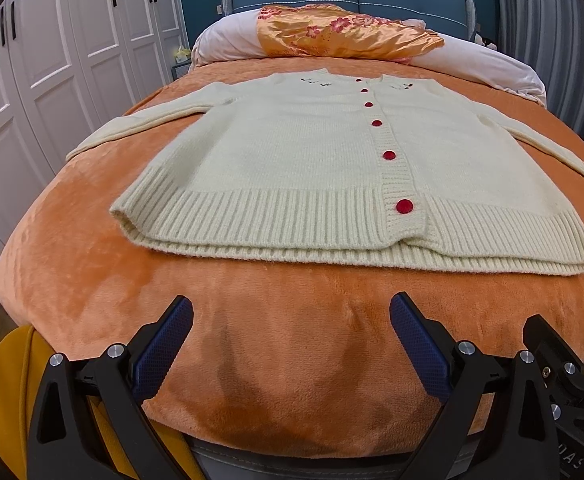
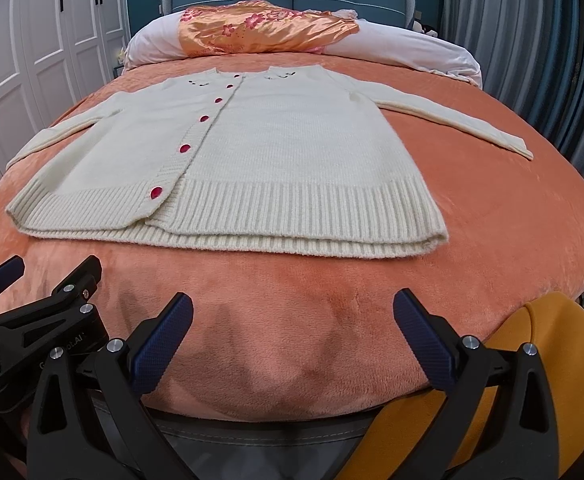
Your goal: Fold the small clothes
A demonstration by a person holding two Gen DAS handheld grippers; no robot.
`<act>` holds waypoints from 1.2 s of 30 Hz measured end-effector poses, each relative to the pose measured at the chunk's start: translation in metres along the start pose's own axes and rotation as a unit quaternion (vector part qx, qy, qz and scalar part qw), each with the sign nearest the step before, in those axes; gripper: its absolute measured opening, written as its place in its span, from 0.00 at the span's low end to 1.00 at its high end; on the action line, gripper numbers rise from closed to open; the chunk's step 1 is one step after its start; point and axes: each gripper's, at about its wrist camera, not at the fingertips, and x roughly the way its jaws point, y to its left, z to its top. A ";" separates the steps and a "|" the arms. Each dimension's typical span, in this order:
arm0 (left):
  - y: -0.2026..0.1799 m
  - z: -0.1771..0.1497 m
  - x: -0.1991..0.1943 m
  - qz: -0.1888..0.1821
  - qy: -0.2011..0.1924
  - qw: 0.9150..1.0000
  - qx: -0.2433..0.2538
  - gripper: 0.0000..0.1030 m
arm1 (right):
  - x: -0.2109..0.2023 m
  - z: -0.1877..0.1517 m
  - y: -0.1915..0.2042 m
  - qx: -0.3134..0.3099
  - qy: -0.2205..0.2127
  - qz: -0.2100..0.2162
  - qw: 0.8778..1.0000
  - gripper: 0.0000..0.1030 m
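— Left wrist view first: left gripper [image 1: 291,322] hovering over the near edge of the orange blanket [image 1: 252,320], fingers spread wide, gripping nothing.

— Right wrist view, same: right gripper [image 2: 292,320] gaping, empty, well short of the cream cardigan [image 2: 252,152].

— Lying flat and buttoned, that cardigan, ribbed hem [image 1: 276,216] nearest, both sleeves stretched out sideways. Probably still preparing; no fold started.

— Likely needing a reach past the hem to a sleeve [image 2: 471,124], then drawing it across the body.

— Hard making out the embroidery by the collar. Yellow cloth [image 2: 539,380] cut off, unidentifiable. Beyond, a floral satin pillow [image 1: 343,30].
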 end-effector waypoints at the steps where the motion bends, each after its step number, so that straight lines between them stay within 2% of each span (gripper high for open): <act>1: 0.000 0.000 0.000 0.001 0.000 1.000 0.000 0.93 | 0.000 0.000 0.000 0.000 0.000 0.000 1.000 0.95; 36: 0.002 0.001 -0.001 0.004 -0.003 1.000 0.002 0.93 | 0.000 0.000 0.000 0.000 0.000 0.000 1.000 0.95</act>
